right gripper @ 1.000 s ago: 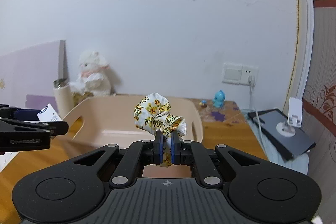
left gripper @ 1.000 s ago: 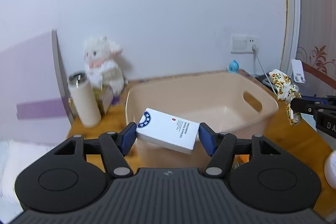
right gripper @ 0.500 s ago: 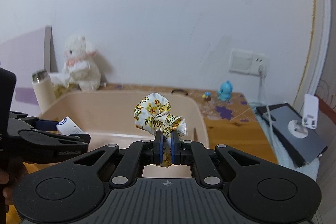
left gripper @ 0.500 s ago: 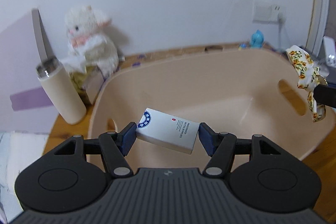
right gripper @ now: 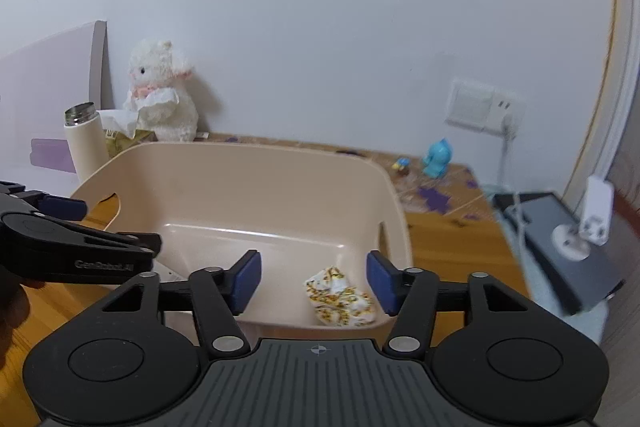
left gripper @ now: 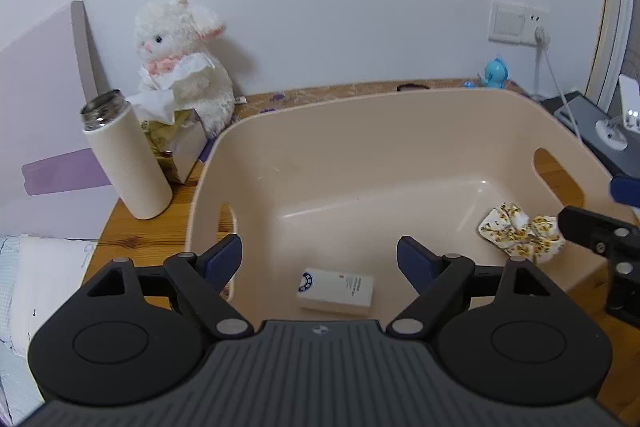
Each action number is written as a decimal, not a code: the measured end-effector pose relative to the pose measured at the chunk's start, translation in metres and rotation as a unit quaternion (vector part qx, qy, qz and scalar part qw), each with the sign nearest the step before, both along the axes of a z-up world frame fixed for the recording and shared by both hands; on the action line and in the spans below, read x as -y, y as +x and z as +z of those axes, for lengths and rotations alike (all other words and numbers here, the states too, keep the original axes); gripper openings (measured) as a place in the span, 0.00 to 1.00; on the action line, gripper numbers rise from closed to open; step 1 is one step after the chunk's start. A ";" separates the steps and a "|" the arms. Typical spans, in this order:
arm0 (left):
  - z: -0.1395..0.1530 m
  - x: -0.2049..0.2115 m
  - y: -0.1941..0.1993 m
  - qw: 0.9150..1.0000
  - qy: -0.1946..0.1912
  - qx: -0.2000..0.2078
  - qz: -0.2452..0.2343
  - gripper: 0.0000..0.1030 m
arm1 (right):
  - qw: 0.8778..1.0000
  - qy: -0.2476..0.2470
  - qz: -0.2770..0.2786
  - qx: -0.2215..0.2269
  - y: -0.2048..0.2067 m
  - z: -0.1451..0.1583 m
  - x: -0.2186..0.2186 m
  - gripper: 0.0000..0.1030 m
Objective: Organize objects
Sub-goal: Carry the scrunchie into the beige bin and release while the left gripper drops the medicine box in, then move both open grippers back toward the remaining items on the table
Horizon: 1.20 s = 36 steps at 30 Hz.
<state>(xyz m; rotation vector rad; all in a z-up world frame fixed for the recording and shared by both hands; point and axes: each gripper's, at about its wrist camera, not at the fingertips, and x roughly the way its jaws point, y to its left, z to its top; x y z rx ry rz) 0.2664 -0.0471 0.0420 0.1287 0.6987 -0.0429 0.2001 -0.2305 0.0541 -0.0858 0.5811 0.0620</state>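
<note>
a beige tub [left gripper: 400, 131] sits on the wooden desk [left gripper: 148, 239], near its back edge. the left gripper [left gripper: 320, 259] and right gripper [right gripper: 314, 277] hover over the tub's front rim, jaws spread and empty. inside lie a white box [left gripper: 335, 291] by the front wall and a flowered cloth [right gripper: 340, 297] in the front right corner

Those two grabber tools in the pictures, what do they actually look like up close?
Both match. The left gripper and right gripper have matte black plastic linkage arms with silver pivot pins, round black discs on each side, a ribbed dark grey body bearing a small crosshair mark, and dark blue pads on the fingers. Raised lettering runs along the left one's side. No cables or sleeves are visible.
</note>
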 end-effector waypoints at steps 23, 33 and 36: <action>-0.027 -0.028 -0.107 1.000 -0.024 -0.013 -0.004 0.93 | 0.998 -0.001 -0.023 -0.054 -0.080 -0.035 0.017 0.88; -0.063 -0.040 -0.101 0.998 -0.019 -0.055 0.011 0.93 | 0.995 -0.017 -0.029 -0.093 -0.069 -0.067 0.022 0.88; -0.072 -0.041 -0.097 0.998 -0.016 -0.065 0.013 0.93 | 0.994 -0.022 -0.028 -0.102 -0.062 -0.076 0.022 0.88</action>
